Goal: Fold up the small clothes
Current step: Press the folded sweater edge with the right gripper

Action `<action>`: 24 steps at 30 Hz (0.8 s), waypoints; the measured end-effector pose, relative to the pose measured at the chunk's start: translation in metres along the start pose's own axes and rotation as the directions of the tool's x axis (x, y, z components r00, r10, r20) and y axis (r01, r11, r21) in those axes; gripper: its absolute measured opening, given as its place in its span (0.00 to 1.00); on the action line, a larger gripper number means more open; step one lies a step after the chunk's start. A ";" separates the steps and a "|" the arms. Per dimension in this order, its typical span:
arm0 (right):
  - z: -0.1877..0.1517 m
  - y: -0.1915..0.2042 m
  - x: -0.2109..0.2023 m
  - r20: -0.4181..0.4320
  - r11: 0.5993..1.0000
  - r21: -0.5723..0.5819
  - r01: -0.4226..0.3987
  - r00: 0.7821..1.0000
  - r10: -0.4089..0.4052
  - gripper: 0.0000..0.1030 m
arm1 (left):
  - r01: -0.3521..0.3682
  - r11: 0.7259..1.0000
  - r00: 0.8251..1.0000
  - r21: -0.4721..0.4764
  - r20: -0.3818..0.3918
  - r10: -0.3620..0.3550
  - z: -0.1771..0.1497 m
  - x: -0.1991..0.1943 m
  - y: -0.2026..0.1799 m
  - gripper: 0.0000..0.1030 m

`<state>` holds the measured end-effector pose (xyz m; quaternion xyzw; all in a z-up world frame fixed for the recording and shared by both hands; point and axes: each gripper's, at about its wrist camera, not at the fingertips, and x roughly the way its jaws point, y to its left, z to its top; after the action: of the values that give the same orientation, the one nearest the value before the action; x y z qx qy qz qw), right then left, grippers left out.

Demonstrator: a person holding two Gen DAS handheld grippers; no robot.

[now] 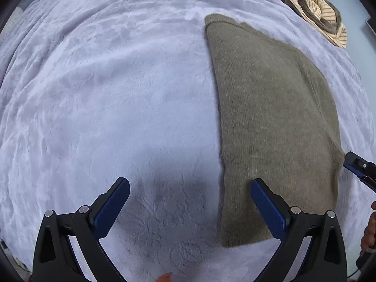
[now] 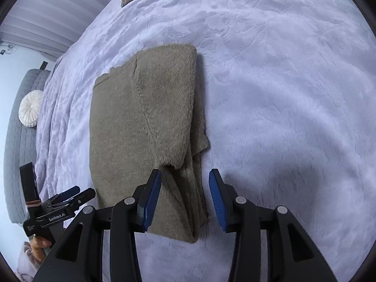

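That olive sweater [image 2: 143, 127], folded lengthwise on the lilac blanket [image 2: 282, 94], looks soft and floppy, best pinched at its near layered edge, between both empty, spread grippers: left [image 1: 190, 206], right [image 2: 185, 195].

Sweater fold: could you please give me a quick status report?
Left gripper open, empty. Right gripper open, straddling the near edge of the olive sweater. Sweater folded lengthwise, flat on the lavender blanket. Nothing in the way.

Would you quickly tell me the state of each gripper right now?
Left gripper: open, holding nothing, near the left edge of the folded sweater.
Right gripper: open, holding nothing, fingers either side of the sweater's near right edge.
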<state>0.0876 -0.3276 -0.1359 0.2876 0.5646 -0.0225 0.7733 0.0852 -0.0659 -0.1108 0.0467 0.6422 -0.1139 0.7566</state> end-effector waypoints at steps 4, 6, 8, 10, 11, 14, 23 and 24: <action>0.024 -0.006 0.007 0.008 0.996 0.021 -0.088 0.996 0.088 0.45 | 0.033 0.999 0.999 -0.020 0.007 -0.033 0.027 0.001 -0.001 1.00; 0.034 -0.009 0.019 -0.016 0.989 0.043 -0.143 0.989 0.144 0.44 | 0.049 0.999 0.999 -0.024 0.007 -0.049 0.038 0.004 -0.006 1.00; 0.042 -0.010 0.031 -0.040 0.979 0.072 -0.193 0.980 0.196 0.33 | 0.042 0.999 0.999 -0.014 0.012 -0.042 0.048 0.004 -0.014 1.00; 0.048 -0.002 0.032 -0.031 0.984 0.028 -0.177 0.984 0.178 0.08 | 0.042 0.999 0.999 -0.003 0.023 -0.042 0.057 0.005 -0.030 1.00; 0.050 0.005 0.028 -0.015 0.985 -0.016 -0.170 0.985 0.169 0.08 | 0.044 0.999 0.999 0.002 0.028 -0.044 0.059 0.006 -0.031 1.00; 0.055 0.021 0.025 0.004 0.987 -0.134 -0.091 0.996 0.092 0.07 | 0.042 0.999 0.999 0.016 0.025 -0.042 0.057 0.008 -0.033 1.00; 0.040 -0.020 0.032 -0.045 0.996 -0.028 -0.084 0.996 0.082 0.15 | 0.043 0.999 0.999 0.006 0.005 -0.043 0.051 0.012 -0.032 1.00; 0.039 -0.025 0.029 -0.047 0.995 -0.008 -0.095 0.994 0.095 0.17 | 0.043 0.999 0.999 0.004 0.005 -0.043 0.051 0.012 -0.032 1.00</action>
<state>0.1227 -0.3590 -0.1640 0.3105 0.5682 0.0240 0.7617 0.1286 -0.1089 -0.1117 0.0341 0.6409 -0.1317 0.7555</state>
